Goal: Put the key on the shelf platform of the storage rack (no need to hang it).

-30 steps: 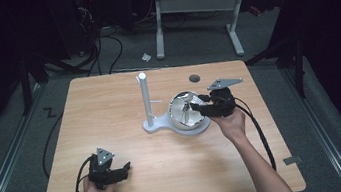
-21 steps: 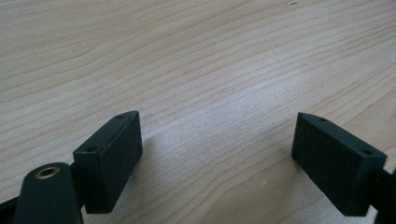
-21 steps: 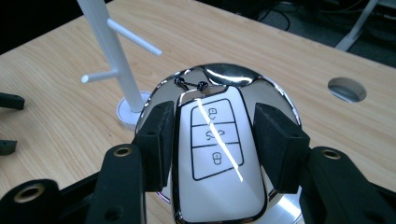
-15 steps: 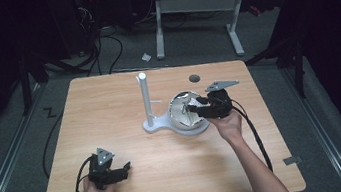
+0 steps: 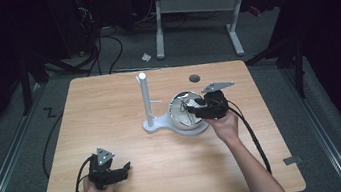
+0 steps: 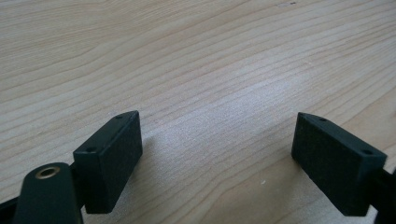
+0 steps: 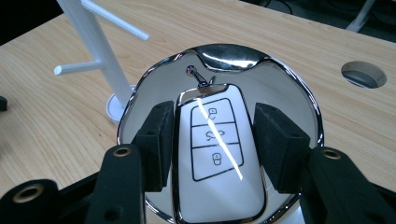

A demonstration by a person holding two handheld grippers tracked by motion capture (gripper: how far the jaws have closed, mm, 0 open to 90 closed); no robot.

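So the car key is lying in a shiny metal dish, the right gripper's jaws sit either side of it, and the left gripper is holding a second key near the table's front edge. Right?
Not quite. The left gripper holds nothing: the left gripper view shows its jaws spread wide over bare table. The rest stands: in the right gripper view the car key lies in the shiny metal dish, with the right gripper jaws either side of it.

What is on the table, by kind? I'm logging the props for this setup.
Car key fob: 1
Chrome dish: 1
White peg stand: 1
Handheld grippers: 2, left gripper and right gripper
Total: 5
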